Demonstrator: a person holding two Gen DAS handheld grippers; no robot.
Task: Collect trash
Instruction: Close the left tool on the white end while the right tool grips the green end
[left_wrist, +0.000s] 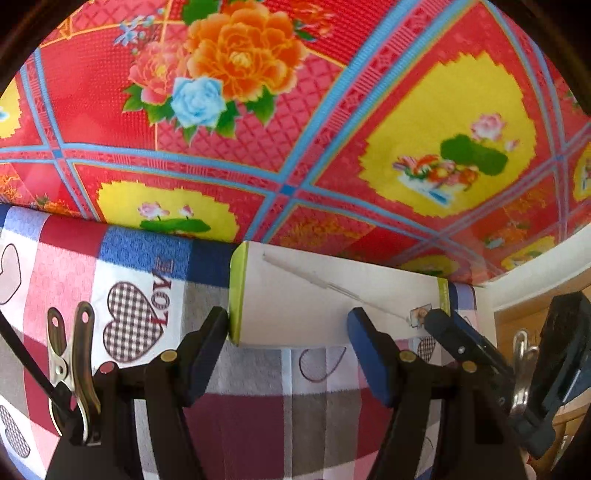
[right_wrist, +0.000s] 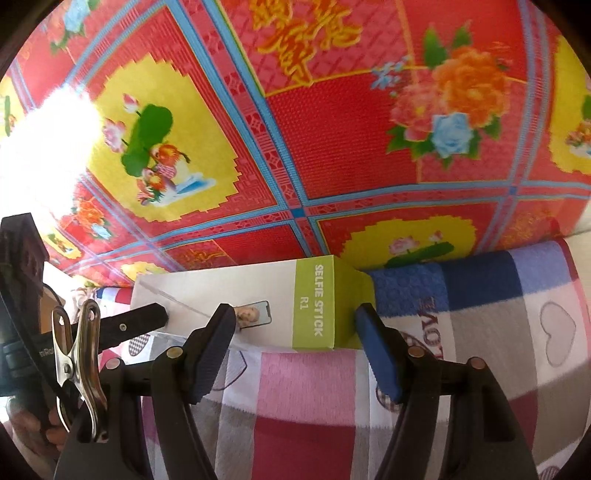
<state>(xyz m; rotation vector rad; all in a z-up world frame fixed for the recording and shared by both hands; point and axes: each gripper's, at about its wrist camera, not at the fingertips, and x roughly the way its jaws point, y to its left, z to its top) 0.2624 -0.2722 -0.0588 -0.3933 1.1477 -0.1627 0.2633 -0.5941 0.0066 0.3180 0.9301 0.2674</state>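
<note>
Straddling opposite ends of the selfie stick box (left_wrist: 332, 295), which lies on the checked heart cloth (left_wrist: 140, 266) at its far edge, against the red floral mat (left_wrist: 332, 110): left gripper (left_wrist: 288, 328) and right gripper (right_wrist: 295, 328), both w/ jaws wide, box ends between the pads, no squeeze seen. Best approach imo: close both evenly on the short ends, keep box level, lift together.

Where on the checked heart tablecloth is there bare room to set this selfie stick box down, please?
The checked tablecloth lies bare on the green-end side of the selfie stick box, and nearer the cameras below it. It is crowded at the box's other end, where the left gripper and right gripper meet. Beyond the table edge is only the floral mat.
</note>
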